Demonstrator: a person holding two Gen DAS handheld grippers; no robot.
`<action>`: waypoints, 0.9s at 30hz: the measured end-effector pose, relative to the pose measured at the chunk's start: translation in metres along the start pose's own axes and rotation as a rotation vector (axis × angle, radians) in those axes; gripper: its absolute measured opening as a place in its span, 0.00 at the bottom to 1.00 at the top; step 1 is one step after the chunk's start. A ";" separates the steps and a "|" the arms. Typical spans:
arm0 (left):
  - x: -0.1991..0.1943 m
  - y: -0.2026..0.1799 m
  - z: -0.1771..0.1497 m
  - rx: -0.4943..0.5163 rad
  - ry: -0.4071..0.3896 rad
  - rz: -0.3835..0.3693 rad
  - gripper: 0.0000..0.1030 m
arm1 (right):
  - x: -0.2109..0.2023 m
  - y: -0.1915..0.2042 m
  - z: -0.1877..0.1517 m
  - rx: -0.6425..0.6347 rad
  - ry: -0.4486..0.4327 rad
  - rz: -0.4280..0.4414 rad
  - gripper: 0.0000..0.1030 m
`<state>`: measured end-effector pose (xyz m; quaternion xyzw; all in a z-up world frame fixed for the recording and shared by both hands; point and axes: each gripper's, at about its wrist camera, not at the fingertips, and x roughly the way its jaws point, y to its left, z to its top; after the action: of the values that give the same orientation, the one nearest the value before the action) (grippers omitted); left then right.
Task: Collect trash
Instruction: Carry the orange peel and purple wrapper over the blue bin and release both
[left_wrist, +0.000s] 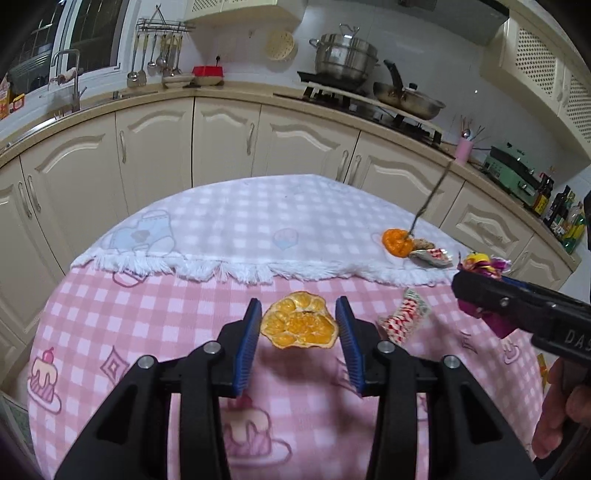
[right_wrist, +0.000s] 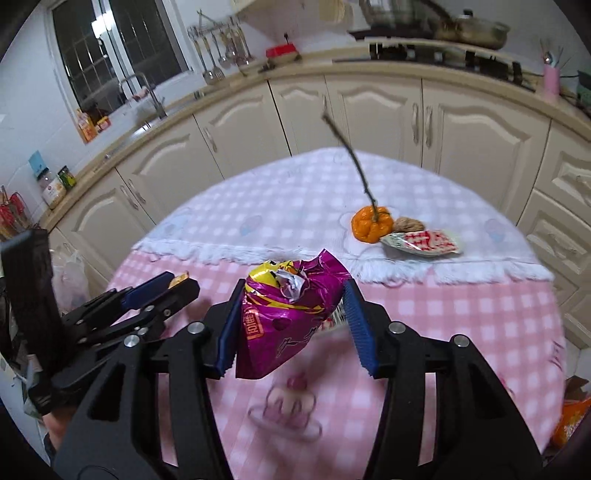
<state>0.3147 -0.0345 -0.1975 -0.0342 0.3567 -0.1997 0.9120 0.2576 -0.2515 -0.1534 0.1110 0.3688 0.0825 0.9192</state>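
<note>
The left gripper (left_wrist: 299, 328) has its jaws pinching a dried, flattened orange peel (left_wrist: 299, 326) above the pink checked counter (left_wrist: 147, 314); the right gripper (right_wrist: 293, 325) clamps a crumpled purple foil wrapper (right_wrist: 288, 317)

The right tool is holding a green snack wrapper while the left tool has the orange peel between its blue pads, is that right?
Not quite: the snack wrapper in the right tool is purple with a yellow top, not green, as the right wrist view shows. The rest stands: the left tool has the orange peel between its blue pads.
</note>
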 end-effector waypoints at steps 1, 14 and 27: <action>-0.007 -0.002 -0.002 -0.001 -0.011 -0.001 0.39 | -0.009 0.000 -0.002 -0.002 -0.011 0.001 0.49; -0.135 -0.075 -0.016 0.074 -0.237 -0.021 0.39 | -0.132 -0.014 -0.032 0.015 -0.169 0.058 0.49; -0.190 -0.172 -0.024 0.184 -0.333 -0.121 0.39 | -0.229 -0.066 -0.055 0.076 -0.320 0.019 0.49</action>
<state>0.1138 -0.1169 -0.0594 -0.0048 0.1783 -0.2775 0.9440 0.0601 -0.3602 -0.0587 0.1609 0.2195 0.0585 0.9605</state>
